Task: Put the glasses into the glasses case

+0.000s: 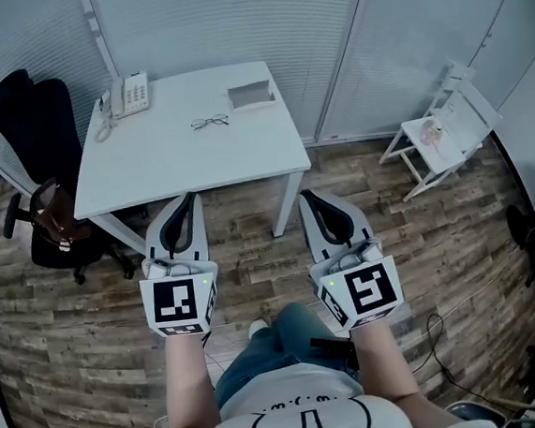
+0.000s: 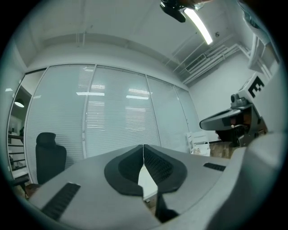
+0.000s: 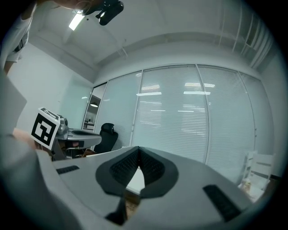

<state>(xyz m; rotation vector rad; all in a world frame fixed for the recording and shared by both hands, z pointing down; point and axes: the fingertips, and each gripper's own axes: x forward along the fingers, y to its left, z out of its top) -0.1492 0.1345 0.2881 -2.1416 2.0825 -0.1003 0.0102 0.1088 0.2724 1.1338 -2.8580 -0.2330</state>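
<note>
- Left tool (image 1: 189,200) and right tool (image 1: 305,196): both clenched, nothing between the jaws.
- Glasses (image 1: 210,122): on the table (image 1: 197,163), well ahead of both tools, long axis crosswise. The left tool is nearer.
- Case (image 1: 250,95): near the glasses, on their right.

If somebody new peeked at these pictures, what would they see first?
Probably the two big grippers held out over the wooden floor, the left gripper and the right gripper, both with jaws shut and empty. Ahead stands a white table with glasses near the middle, a white glasses case just beyond them to the right and a phone at the far left corner.
</note>
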